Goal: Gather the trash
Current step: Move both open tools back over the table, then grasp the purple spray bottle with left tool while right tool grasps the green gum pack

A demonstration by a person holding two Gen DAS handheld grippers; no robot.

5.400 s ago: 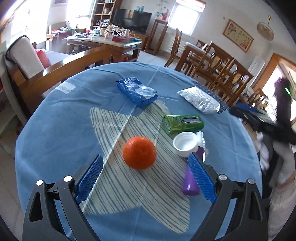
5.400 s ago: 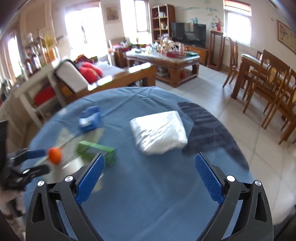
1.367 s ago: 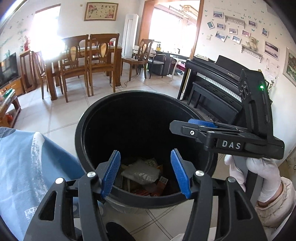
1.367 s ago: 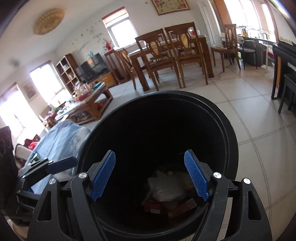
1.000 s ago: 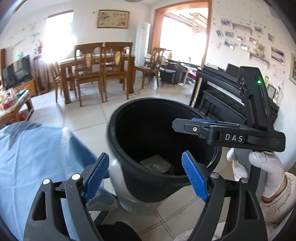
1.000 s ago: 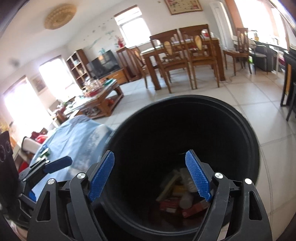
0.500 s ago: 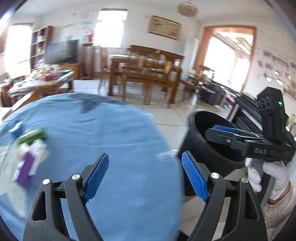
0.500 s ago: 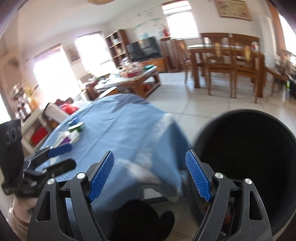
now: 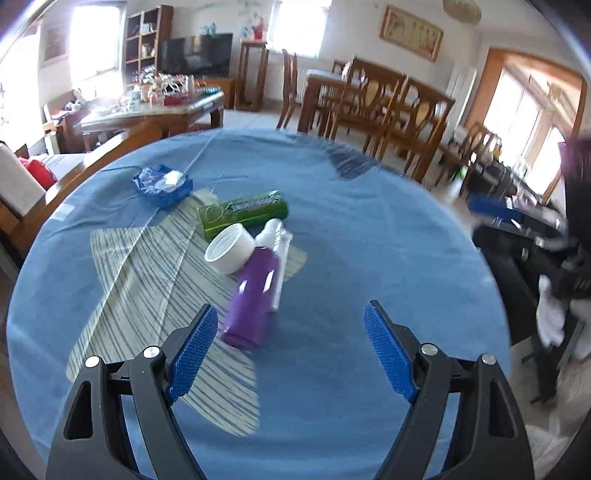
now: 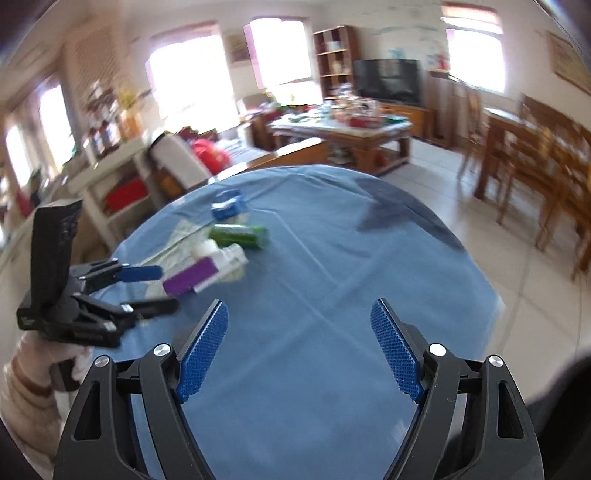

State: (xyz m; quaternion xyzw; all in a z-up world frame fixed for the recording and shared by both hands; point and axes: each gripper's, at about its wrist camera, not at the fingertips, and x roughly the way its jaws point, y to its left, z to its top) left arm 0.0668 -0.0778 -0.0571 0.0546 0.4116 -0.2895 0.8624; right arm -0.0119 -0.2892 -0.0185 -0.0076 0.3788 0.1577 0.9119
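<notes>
A purple bottle (image 9: 253, 291), a white cup (image 9: 229, 249), a green box (image 9: 242, 212) and a blue packet (image 9: 162, 181) are seen lying clustered on the blue table (image 9: 369, 236); the left gripper (image 9: 291, 350) and right gripper (image 10: 299, 350) are held wide open and empty above it; the next pickup is judged to be in hand, calling for descent astride the bottle.

It was a home, an open living and dining room. A round table (image 9: 369, 258) under a blue cloth stood in the foreground. Behind it a flat television (image 9: 195, 53) sat beside a wooden bookshelf (image 9: 147, 44), with a cluttered wooden coffee table (image 9: 155, 110) in front. A dining table with wooden chairs (image 9: 388, 103) stood to the right under a framed picture (image 9: 411, 32), on a pale tiled floor (image 10: 517, 280). Bright windows (image 10: 192, 74) lit a sofa with red cushions (image 10: 210, 155)
</notes>
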